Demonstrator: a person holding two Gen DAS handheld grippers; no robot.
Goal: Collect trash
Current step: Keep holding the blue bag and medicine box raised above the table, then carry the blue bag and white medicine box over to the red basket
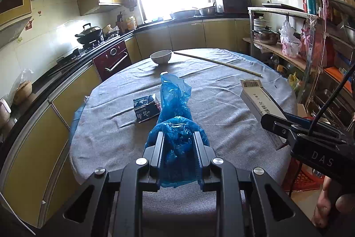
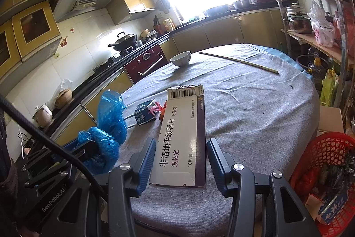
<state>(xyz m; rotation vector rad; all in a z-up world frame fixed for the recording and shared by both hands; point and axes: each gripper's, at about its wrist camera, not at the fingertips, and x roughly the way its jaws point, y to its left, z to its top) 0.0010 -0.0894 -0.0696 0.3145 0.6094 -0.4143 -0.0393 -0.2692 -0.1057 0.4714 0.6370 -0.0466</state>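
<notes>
My right gripper (image 2: 180, 161) has its jaws spread wide on either side of the pill box (image 2: 183, 137), and neither pad looks to be touching it. The box lies flat on the tabletop (image 2: 255, 108) with its long axis running straight away from me, in line with the jaws, its near end sitting between the tips. I judge that closing would catch it across its narrow width, so the right side is plainly the nearer one for this piece.

My left gripper (image 1: 178, 148) is clenched on the blue bag (image 1: 175, 126); the crumpled plastic bulges between the jaws and trails forward across the cloth.

Just past the bag lies a small dark carton (image 1: 145, 108), left of the box and apart from it, with a scrap of red wrapper (image 2: 158, 108) beside it, close to the box's left edge. The red basket (image 2: 328, 172), already holding rubbish, sits low to my right off the table edge, which I take as the drop point. Nothing blocks that swing. Far across stand 1 bowl (image 2: 180, 58) and a chopstick (image 2: 238, 61), well clear.
</notes>
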